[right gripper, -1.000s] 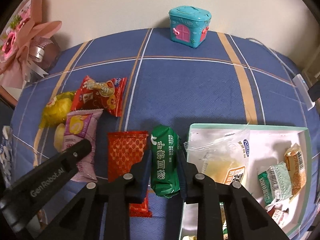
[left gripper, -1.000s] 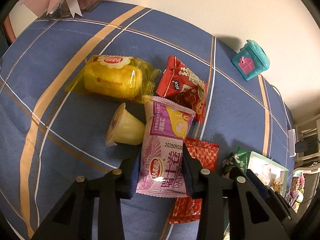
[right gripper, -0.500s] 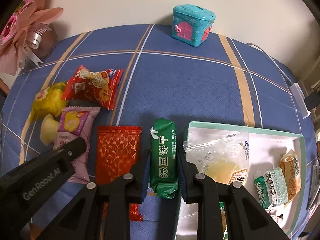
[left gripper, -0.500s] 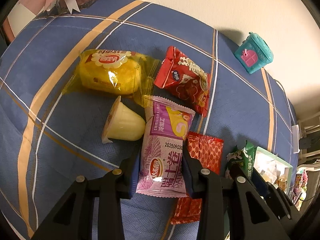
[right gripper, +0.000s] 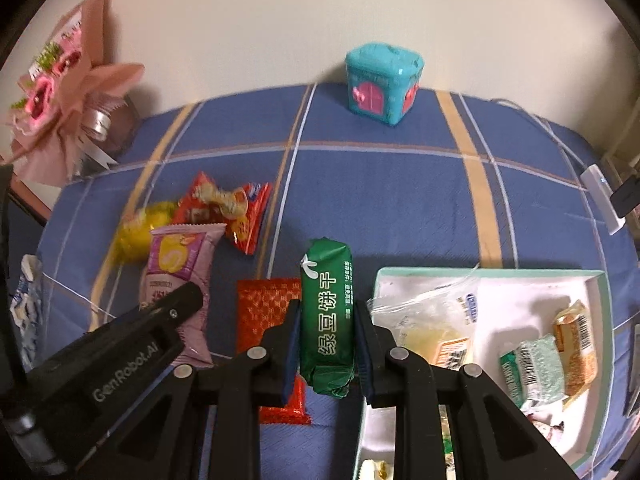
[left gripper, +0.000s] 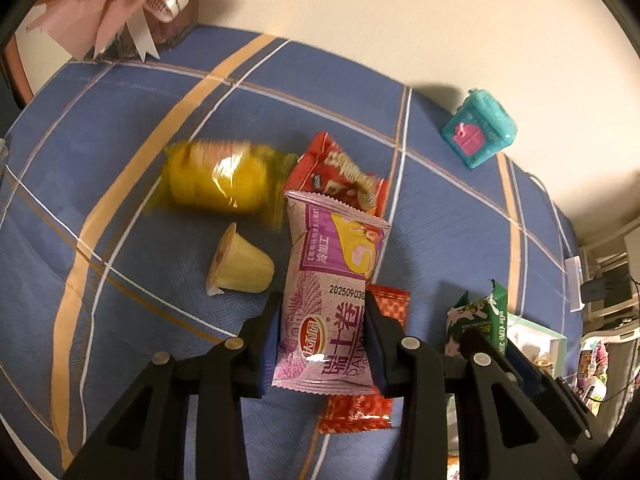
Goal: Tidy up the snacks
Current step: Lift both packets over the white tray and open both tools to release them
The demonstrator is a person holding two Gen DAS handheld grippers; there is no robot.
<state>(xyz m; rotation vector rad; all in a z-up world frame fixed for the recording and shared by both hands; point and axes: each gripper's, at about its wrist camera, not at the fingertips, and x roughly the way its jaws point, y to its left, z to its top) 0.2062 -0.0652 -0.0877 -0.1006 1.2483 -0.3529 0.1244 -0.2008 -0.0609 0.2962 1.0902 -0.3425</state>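
I carry both packets level toward the white tray (right gripper: 596,280), rigid and shallow-walled, releasing only above its bare floor. My left claw (left gripper: 322,340) is clamped on the crinkly pink packet (left gripper: 332,292), left of the tray. My right claw (right gripper: 326,344) pinches the glossy green biscuit packet (right gripper: 328,312) just beside the tray's left rim.

Each fisheye camera sits just behind its own two black fingers and looks steeply down, from close by, at the blue plaid tablecloth (left gripper: 120,128). Both views share the flat red foil packet (right gripper: 264,312), the teal toy house (left gripper: 480,128) at the wall and the pink wrapped bouquet (right gripper: 60,92).
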